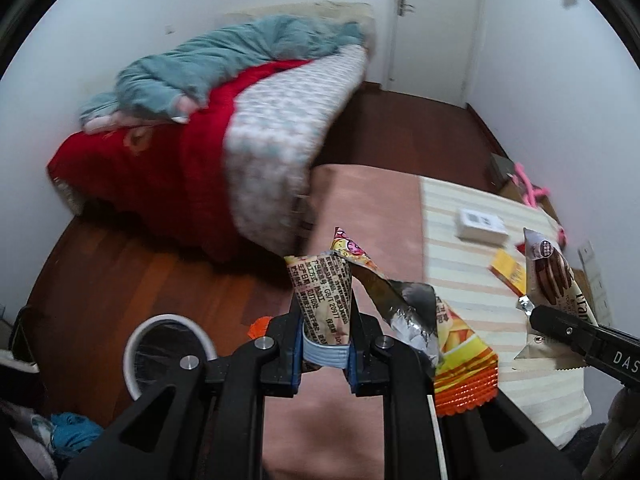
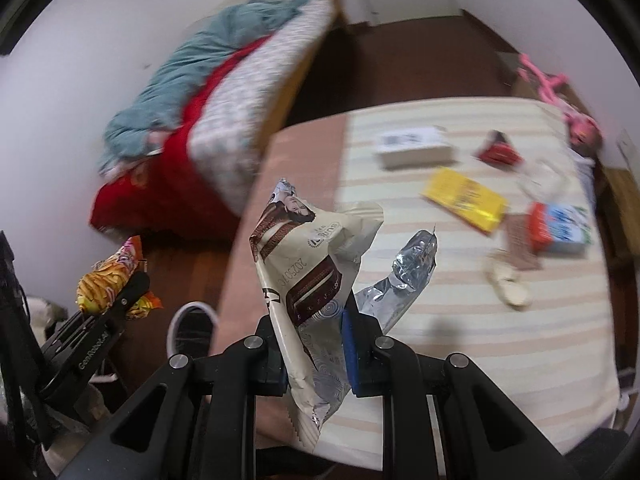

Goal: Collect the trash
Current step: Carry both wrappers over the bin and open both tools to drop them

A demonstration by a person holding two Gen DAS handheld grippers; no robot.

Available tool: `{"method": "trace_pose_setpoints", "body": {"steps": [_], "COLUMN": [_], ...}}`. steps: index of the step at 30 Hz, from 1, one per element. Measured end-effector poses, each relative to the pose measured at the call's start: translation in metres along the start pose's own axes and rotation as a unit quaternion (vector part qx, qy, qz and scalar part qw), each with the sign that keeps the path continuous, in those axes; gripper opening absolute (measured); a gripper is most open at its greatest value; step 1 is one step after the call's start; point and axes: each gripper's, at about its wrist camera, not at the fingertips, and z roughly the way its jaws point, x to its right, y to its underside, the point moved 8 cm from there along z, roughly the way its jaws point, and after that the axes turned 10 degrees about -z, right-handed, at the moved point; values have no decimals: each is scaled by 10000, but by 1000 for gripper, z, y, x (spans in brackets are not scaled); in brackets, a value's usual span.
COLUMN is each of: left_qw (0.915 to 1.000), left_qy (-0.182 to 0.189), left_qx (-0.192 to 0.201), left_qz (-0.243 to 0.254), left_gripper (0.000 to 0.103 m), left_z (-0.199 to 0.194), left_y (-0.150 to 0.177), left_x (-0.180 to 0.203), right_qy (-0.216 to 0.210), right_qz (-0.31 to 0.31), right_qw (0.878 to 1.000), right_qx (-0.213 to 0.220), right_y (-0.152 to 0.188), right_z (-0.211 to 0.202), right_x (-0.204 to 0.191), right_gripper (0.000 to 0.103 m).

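Observation:
My left gripper [image 1: 325, 344] is shut on a yellow and orange snack wrapper [image 1: 460, 344] with a foil inside, held above the edge of the table. It also shows at the left of the right wrist view [image 2: 108, 280]. My right gripper [image 2: 316, 356] is shut on a cream and brown biscuit wrapper [image 2: 304, 264], also torn open to foil, held above the table. A white-rimmed trash bin [image 1: 168, 344] with a black liner stands on the wooden floor below left; it shows in the right wrist view [image 2: 192, 328] too.
The table carries a pink cloth [image 2: 288, 184] and a striped cloth [image 2: 460, 320] with a white box [image 2: 412, 146], a yellow packet [image 2: 464, 196], a red wrapper [image 2: 498, 150], a blue and red carton [image 2: 560, 228] and pale scraps [image 2: 508, 280]. A bed with red and teal bedding [image 1: 192, 120] stands behind.

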Motion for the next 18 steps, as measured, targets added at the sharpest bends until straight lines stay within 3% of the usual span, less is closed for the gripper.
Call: {"method": "trace_pose_setpoints", "body": {"steps": [5, 11, 16, 18], "left_qw": [9985, 9928, 9844, 9768], "left_qy": [-405, -811, -920, -848], "left_qx": [98, -70, -504, -904], "left_qz": [-358, -875, -1415, -1744], "left_gripper": [13, 13, 13, 13], "left_z": [-3, 11, 42, 69], "left_y": [-13, -12, 7, 22], "left_x": [-76, -172, -241, -275], "right_qy": [-463, -979, -1293, -1387], "right_qz": [-451, -953, -1252, -1333], "right_qw": [9978, 9894, 9778, 9722], "right_qx": [-112, -498, -1076, -1335], "right_y": [-12, -11, 8, 19], "right_z": [30, 88, 162, 193], "right_x": [-83, -185, -260, -280], "right_gripper": [21, 21, 21, 21]}}
